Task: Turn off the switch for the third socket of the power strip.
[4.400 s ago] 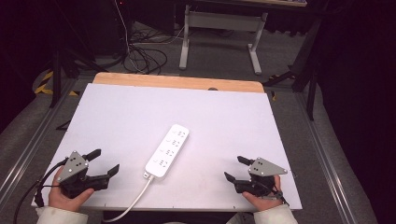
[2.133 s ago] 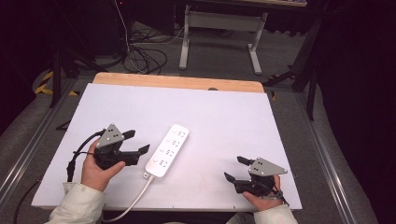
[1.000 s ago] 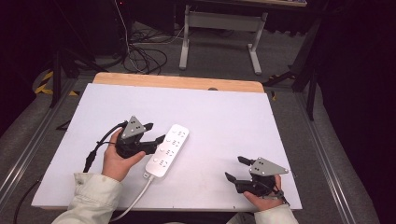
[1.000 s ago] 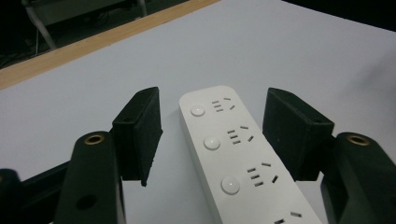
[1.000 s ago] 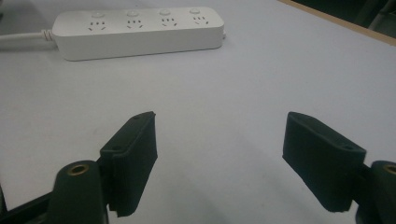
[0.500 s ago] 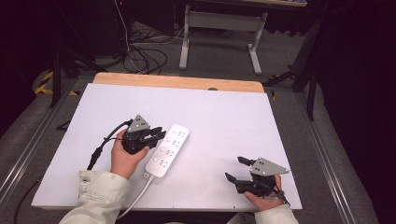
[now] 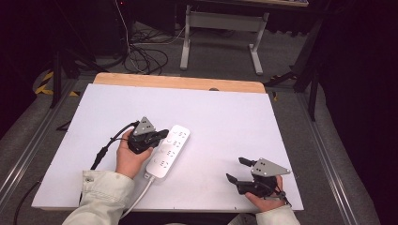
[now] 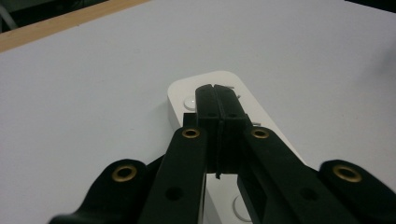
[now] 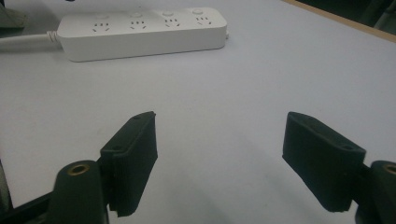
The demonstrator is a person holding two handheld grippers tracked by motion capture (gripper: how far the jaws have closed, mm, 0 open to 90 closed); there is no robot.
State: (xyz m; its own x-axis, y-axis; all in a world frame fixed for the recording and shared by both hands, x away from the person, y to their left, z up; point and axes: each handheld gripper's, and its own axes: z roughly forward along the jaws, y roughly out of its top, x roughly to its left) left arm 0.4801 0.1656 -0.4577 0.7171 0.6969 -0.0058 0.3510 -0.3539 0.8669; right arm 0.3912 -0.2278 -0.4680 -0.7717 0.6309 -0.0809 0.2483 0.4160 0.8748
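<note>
A white power strip (image 7: 168, 151) with several sockets lies near the middle of the white tabletop (image 7: 225, 117), its white cord (image 7: 138, 201) running off the near edge. My left gripper (image 7: 164, 133) hovers over the strip's far end. Its jaws have just been closing and now meet with nothing between them. In the left gripper view the shut fingertips (image 8: 215, 93) sit just above the strip's rounded end (image 8: 180, 100). My right gripper (image 7: 234, 169) rests near the table's front right, open and empty. In the right gripper view the open gripper (image 9: 219, 154) points across the table at the power strip (image 9: 144, 35).
A wooden strip (image 7: 178, 82) borders the table's far edge. Beyond it stand a grey metal stand (image 7: 220, 28) and loose black cables (image 7: 141, 51) on the floor. A black cable (image 7: 105, 150) trails from my left gripper across the table.
My left hand has moved right and down onto the strip's far end, and its jaws have gone from open to shut. The right gripper has kept still.
</note>
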